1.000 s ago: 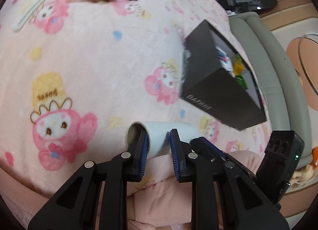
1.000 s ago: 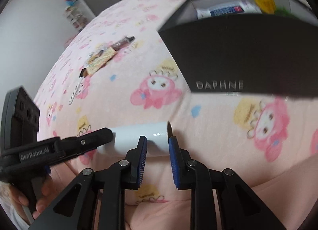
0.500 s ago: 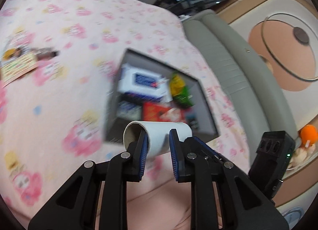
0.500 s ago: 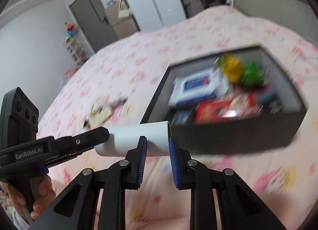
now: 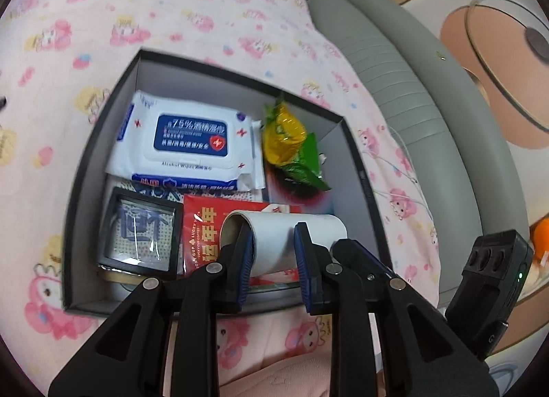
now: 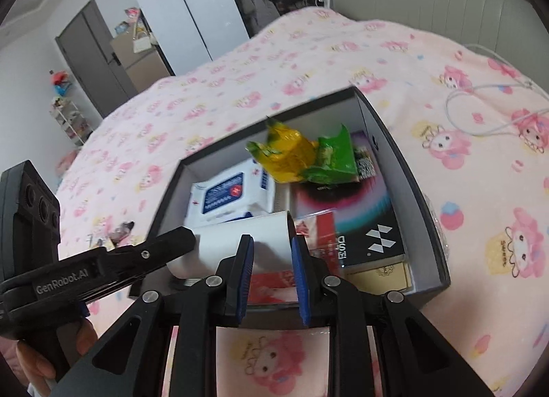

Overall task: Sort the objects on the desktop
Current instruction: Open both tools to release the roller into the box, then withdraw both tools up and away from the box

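Observation:
A white cardboard tube point(image 5: 274, 242) lies level in both grippers, over the near part of an open black box point(image 5: 82, 188). My left gripper point(image 5: 272, 249) is shut on its left end. My right gripper point(image 6: 271, 253) is shut on its right end point(image 6: 254, 236). The box point(image 6: 425, 218) holds a wipes pack point(image 5: 192, 140), a red packet point(image 5: 202, 236), a framed picture point(image 5: 140, 229), yellow and green snack bags point(image 5: 288, 143) and a dark booklet point(image 6: 363, 225).
The box sits on a pink cartoon-print blanket point(image 5: 192, 20). A grey padded headboard point(image 5: 411, 88) runs along the right. A white cable point(image 6: 480, 105) lies on the blanket right of the box. A small packet point(image 6: 120, 230) lies left of the box.
Both grippers lifted the tube off the blanket and carried it forward until it hangs over the open box. The box's inside has come into full view.

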Available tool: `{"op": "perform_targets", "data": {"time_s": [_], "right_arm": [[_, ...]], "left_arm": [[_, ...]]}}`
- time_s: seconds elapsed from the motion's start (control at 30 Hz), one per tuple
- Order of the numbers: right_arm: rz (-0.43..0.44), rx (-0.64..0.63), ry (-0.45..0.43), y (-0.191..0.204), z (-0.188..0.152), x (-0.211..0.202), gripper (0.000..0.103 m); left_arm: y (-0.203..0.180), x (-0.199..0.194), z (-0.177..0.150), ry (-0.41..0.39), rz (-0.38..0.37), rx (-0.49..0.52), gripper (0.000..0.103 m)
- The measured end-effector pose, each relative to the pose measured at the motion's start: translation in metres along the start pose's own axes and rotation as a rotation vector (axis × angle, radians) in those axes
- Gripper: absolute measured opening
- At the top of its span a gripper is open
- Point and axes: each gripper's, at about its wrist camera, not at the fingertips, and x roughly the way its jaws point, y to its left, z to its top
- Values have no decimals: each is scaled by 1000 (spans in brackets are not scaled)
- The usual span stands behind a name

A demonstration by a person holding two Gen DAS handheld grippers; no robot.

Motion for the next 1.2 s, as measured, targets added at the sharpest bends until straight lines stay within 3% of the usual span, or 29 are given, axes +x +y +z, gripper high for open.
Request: {"op": "perform_targets", "data": {"time_s": [0.13,0.17,0.2,0.27,0.33,0.57,0.7,0.8,0.97,1.2], "right_arm": [[-42,-29,33,2,-3,17,20],[-62,-52,36,7,-4,18,20],[-82,-76,40,12,-4,19,20],[-105,-107,47,21,-6,20,19],[-132,-127,37,26,-7,18,19],[-187,-97,-59,33,-10,-7,19],[-99,-97,-40,47,-30,-19,19],[-31,-120,-35,62,-44,-31,19],[43,-166,-41,92,-60,-50,20],[70,-217,-24,129,-84,-61,20]], "left_arm": [[8,15,1,69,27,-1,29],[7,19,1,93,43,8,34],[6,23,1,118,71,23,46],[4,26,1,139,136,50,48],[4,18,2,118,151,64,49],[15,-23,-17,-31,48,-13,49],[11,-39,-31,-74,68,6,48],[-1,-64,-45,-108,66,79,48],[-16,-109,-70,-181,186,189,47],[6,-168,-97,-276,274,156,47]]}}
